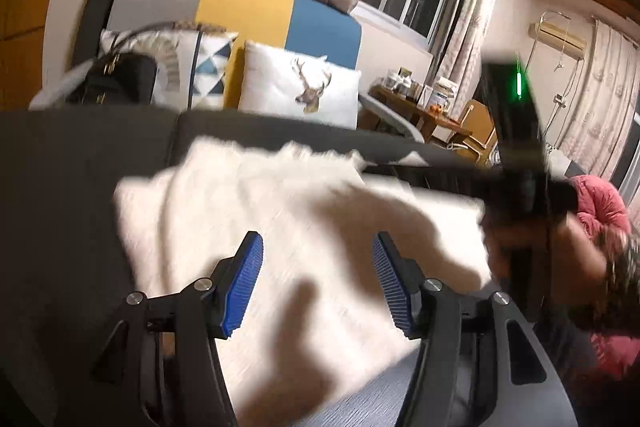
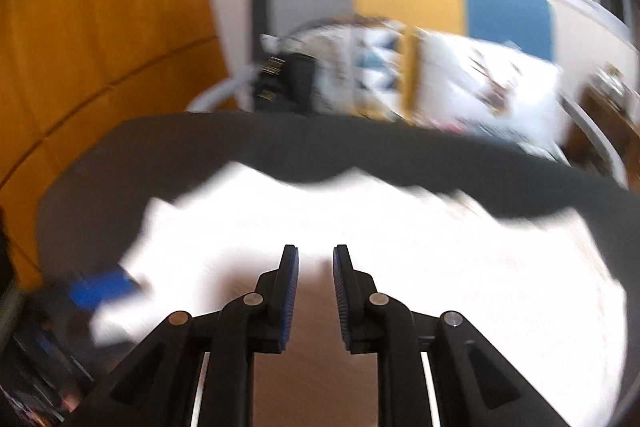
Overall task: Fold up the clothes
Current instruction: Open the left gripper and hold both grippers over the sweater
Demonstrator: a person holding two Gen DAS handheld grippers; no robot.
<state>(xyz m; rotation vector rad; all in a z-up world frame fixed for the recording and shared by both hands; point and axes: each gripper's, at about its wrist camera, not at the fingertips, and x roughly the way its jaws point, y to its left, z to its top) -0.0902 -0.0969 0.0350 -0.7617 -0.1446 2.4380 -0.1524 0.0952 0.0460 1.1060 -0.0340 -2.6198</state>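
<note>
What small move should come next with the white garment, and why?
Probably lower the left gripper onto the near part of the white garment and close. Its jaws stand open above the cloth with nothing between them, the right gripper also holds nothing, and the garment lies loose on the dark surface.

A garment (image 1: 256, 211) lies spread on the sofa seat (image 1: 80, 155), with two cushions (image 1: 298, 87) behind it and a handbag (image 1: 116, 79) at the far left corner.
</note>
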